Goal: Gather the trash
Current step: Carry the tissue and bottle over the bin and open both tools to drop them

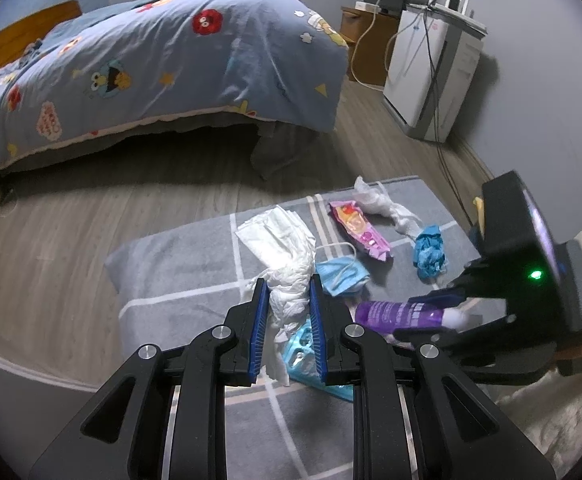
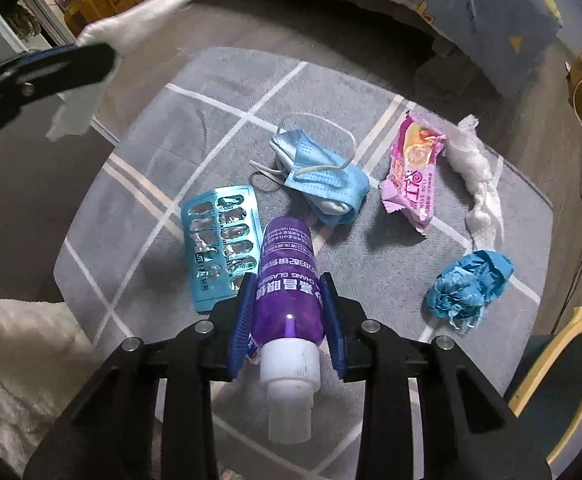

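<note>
Trash: purple bottle [image 2: 287,276] pinched lengthwise in right gripper [image 2: 289,304] above grey mat [image 2: 371,272] | left gripper [image 1: 289,300] clamps white tissue [image 1: 287,276] | blue mask [image 2: 323,176] nearest ahead of right gripper

A bed [image 1: 163,68] under a blue cartoon quilt stands on grey wood-plank floor [image 1: 71,224] beside pale walls [image 1: 531,20].

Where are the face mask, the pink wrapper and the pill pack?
face mask [image 2: 323,176], right wrist view, on its blue pleated front.
pink wrapper [image 2: 413,172], right wrist view, on its printed middle.
pill pack [image 2: 221,240], right wrist view, on its foil blisters.
</note>
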Demonstrator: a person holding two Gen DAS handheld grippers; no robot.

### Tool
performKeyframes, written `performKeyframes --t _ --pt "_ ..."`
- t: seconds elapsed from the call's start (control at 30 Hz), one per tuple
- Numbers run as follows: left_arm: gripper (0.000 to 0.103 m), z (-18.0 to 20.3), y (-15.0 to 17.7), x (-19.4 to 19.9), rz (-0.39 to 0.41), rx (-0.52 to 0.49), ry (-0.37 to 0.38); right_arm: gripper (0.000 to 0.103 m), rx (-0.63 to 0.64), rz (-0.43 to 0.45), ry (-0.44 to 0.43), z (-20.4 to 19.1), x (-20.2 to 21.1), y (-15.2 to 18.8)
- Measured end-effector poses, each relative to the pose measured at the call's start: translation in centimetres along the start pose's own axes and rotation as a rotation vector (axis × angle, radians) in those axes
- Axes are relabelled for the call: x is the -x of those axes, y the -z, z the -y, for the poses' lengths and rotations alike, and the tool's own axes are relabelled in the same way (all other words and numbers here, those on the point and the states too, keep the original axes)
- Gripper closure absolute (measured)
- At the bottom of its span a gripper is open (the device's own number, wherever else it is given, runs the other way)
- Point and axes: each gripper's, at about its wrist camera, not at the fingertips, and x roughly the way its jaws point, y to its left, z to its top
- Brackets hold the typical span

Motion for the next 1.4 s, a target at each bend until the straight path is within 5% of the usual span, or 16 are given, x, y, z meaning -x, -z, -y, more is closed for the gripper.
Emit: performKeyframes --t 0.3,0.87,1.4 --pt "0.083 1.4 -0.9 1.0 0.038 -0.003 -0.001 0.071 -0.020 0.097 0.055 0.8 5.8 0.5" --pt "0.083 7.6 -2.6 2.1 0.073 -0.065 0.006 0.071 -0.246 0.336 0.123 10.8 17.6 8.5" --pt "0.083 22.5 -4.7 -2.3 0.001 -0.284 0.165 0.071 -0.471 0.345 0.176 20.9 18.8 20.5"
